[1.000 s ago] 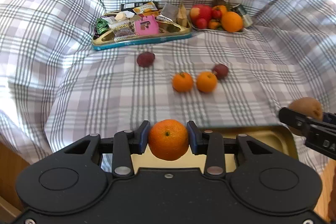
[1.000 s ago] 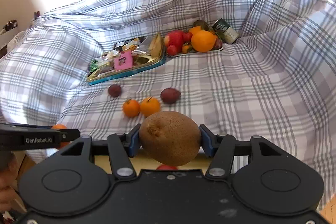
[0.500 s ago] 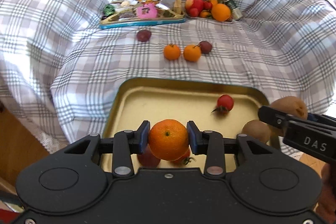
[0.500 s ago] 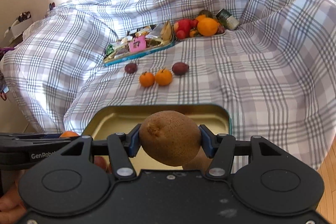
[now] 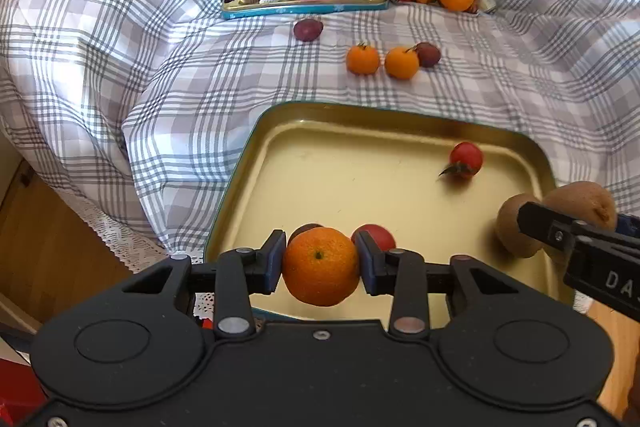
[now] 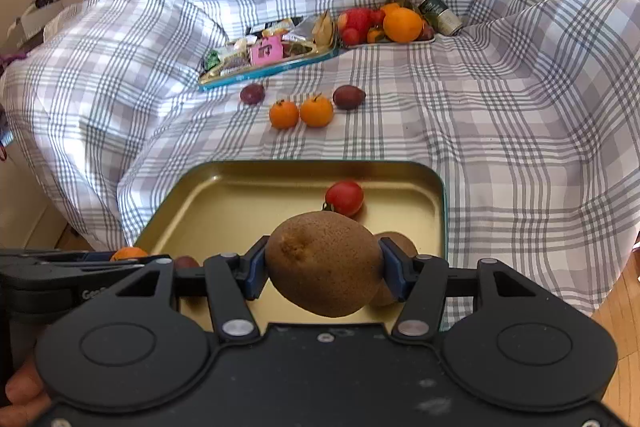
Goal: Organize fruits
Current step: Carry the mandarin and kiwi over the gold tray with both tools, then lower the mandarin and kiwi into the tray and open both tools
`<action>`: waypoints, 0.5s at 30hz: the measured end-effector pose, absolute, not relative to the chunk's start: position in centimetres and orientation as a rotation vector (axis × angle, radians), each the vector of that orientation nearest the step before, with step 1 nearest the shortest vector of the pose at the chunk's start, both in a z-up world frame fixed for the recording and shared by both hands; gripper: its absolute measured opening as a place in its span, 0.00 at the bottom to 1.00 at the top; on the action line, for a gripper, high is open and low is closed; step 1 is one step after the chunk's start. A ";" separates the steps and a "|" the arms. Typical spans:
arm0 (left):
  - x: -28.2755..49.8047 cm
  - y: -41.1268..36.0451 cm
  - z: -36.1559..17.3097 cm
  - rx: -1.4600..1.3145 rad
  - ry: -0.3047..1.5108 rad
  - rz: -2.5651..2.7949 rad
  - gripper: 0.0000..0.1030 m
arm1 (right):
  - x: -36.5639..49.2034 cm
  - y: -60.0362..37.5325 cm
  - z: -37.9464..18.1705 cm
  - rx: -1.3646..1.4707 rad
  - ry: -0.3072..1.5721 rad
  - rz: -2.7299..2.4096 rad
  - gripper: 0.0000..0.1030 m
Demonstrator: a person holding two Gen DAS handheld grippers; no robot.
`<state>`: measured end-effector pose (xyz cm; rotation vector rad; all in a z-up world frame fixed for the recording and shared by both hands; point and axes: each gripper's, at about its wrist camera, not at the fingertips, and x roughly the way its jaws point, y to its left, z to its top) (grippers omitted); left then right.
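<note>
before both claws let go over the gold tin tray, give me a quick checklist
1. Left claw grips round orange mandarin: ok.
2. Right claw grips brown fuzzy kiwi: ok.
3. Both fruits over gold tin tray: ok.
4. Bare tray floor under mandarin: not ok, dark and red fruit close behind.
5. Kiwi drop spot clear of second kiwi: cannot tell.
6. Small red tomato away from both: ok.

- Gold tray [image 5: 360, 187]: broad bare floor across middle and left; a tomato [image 5: 464, 159] stands near the far right corner.
- Near edge: a dark fruit [image 5: 304, 229], a red fruit [image 5: 378, 235] and a kiwi [image 5: 516, 231] lie there.
- Checked cloth [image 6: 500, 131] right of the tray lies bare.
- Beyond the tray, two mandarins [image 6: 300, 113] and two plums [image 6: 348, 97] partly bar the way to the snack tray [image 6: 272, 67].
</note>
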<state>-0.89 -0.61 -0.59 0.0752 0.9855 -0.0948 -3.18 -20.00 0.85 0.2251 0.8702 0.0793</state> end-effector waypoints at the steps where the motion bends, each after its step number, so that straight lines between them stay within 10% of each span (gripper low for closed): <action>1: -0.8 -0.7 -0.8 0.078 0.993 -0.091 0.45 | -3.1 -19.9 0.7 0.220 0.878 0.078 0.58; 15: -0.5 -0.9 -1.8 0.059 1.049 -0.097 0.45 | -3.0 -20.0 -0.7 0.225 0.942 0.070 0.58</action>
